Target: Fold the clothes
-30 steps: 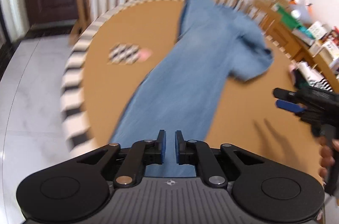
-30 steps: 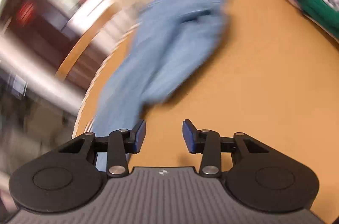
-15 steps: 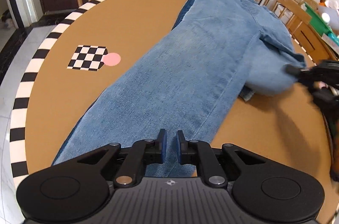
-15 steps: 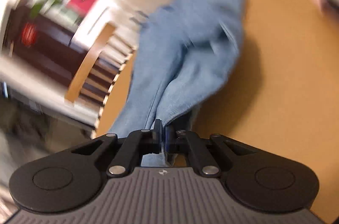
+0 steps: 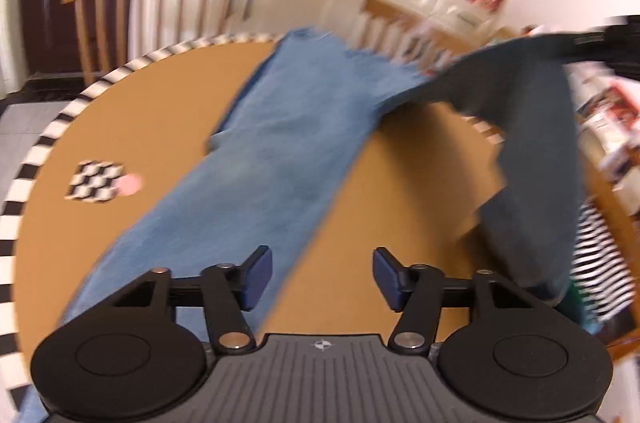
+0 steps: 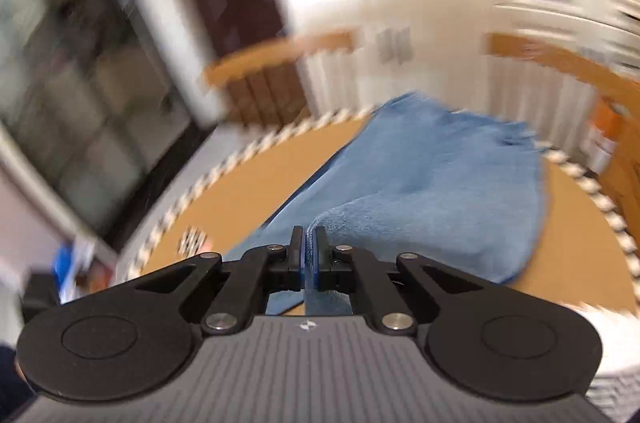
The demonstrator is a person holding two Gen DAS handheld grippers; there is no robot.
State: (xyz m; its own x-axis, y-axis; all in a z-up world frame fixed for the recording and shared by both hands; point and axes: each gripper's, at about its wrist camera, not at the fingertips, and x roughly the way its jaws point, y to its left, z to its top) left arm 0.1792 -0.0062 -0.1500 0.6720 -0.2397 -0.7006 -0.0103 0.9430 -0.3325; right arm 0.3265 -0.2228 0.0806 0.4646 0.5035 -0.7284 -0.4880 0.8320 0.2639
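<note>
Free room and obstacles, placed relative to the round table [image 5: 168, 127].

- Bare tabletop: a wide brown patch to the right of the jeans [image 5: 280, 151], straight ahead of the left gripper [image 5: 322, 277], whose fingers stand wide apart above it.
- Bare tabletop: a broad strip left of the jeans, holding only a flat checkered marker [image 5: 96, 181].
- Blocking the right side: a lifted, hanging part of the jeans, pinched in the right gripper [image 6: 308, 257].
- Blocking the far rim: wooden chair [image 5: 132, 11].
- Right rim: blurred clutter, contents unclear.
</note>
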